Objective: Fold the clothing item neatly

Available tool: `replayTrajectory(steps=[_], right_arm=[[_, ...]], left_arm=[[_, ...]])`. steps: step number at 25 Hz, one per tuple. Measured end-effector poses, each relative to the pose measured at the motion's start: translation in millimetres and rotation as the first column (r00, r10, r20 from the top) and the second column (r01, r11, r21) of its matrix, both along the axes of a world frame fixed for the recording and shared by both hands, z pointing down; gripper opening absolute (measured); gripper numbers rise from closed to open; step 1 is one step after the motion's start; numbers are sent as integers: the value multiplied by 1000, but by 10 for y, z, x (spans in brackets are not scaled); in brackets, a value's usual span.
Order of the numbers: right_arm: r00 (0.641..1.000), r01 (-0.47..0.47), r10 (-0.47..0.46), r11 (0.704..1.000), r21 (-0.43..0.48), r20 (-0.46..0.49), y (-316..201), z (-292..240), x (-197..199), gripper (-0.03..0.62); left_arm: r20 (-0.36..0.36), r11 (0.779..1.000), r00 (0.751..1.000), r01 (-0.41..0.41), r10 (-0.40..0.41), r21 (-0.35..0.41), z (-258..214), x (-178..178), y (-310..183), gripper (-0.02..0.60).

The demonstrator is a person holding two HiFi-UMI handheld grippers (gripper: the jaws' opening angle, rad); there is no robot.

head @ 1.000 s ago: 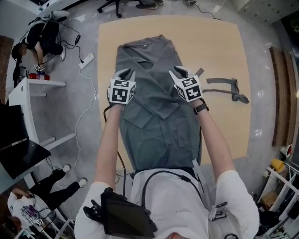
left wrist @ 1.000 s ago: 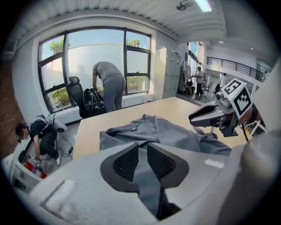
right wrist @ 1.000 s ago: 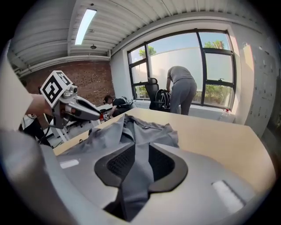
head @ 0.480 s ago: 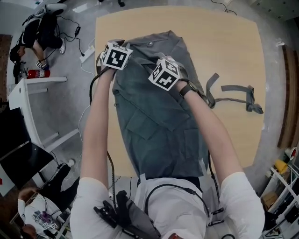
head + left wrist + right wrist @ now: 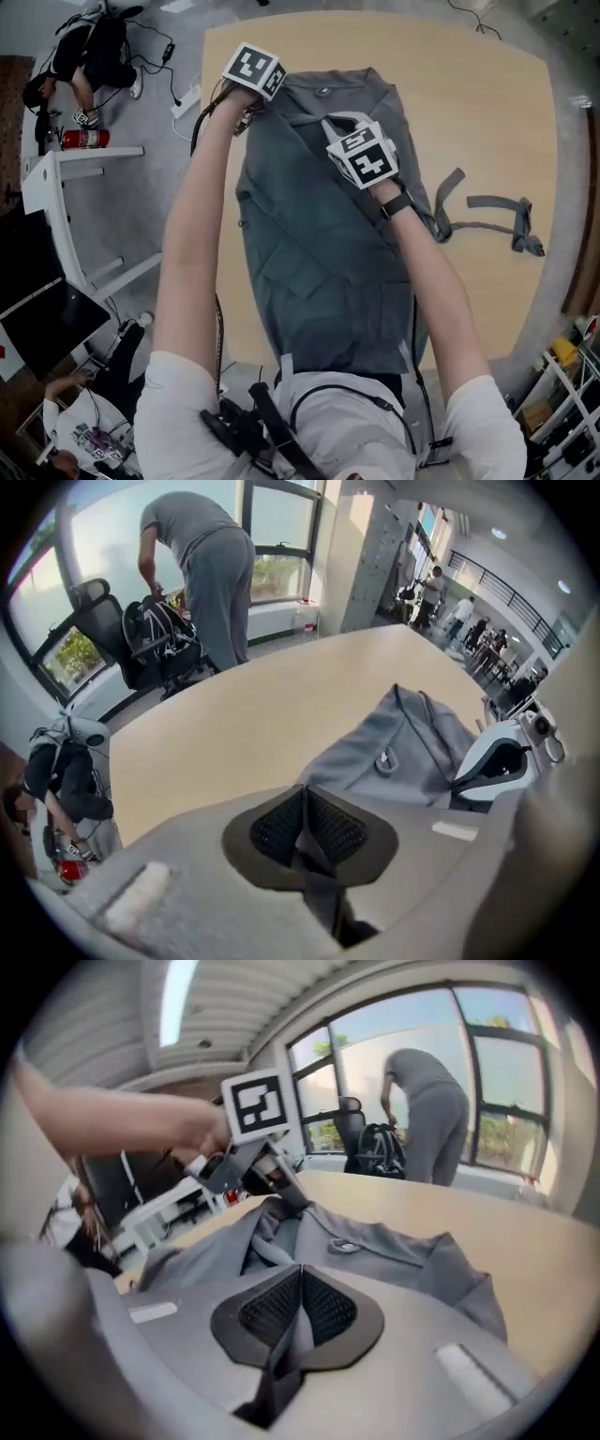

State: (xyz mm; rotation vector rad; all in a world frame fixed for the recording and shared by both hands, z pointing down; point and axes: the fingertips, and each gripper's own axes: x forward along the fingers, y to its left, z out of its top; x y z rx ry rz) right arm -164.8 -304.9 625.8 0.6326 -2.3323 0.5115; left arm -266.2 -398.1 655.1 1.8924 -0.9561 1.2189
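While the garment [image 5: 319, 253] lies spread lengthwise on the desk [image 5: 469, 103], not yet folded, the left tool [image 5: 302, 825] and right tool [image 5: 300, 1309] have just been closing and now pinch cloth at its far end. By my reckoning, every fold remains.

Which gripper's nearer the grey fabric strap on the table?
Right. Right gripper grips the grey garment centrally, toward the grey fabric strap; left gripper, jaws just closed, pinches the garment's opposite edge.
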Motion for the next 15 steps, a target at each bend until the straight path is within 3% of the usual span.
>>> replayTrajectory(steps=[3, 5, 7, 9, 11, 15], right_arm=[[973, -188, 203, 972, -139, 108, -273, -152, 267, 11], [955, -260, 280, 949, -176, 99, -388, -139, 437, 11], [962, -266, 273, 953, -144, 31, -416, -46, 529, 11], [977, -212, 210, 975, -64, -38, -399, -6, 538, 27], [983, -179, 179, 984, 1, -40, -444, -91, 573, 129], [962, -262, 268, 960, 99, -52, -944, -195, 996, 187]], left_arm=[[-84, 993, 991, 107, -103, 41, -156, 5, -319, 17], [-101, 985, 984, 156, -149, 68, -206, 40, -487, 17], [-63, 984, 987, 153, -147, 93, -147, 75, -570, 18], [-41, 980, 986, 163, -159, 118, -56, 104, -603, 40], [-57, 970, 982, 189, -182, 154, -40, 91, -597, 106], [-55, 968, 986, 162, -155, 192, -103, -21, -490, 121]])
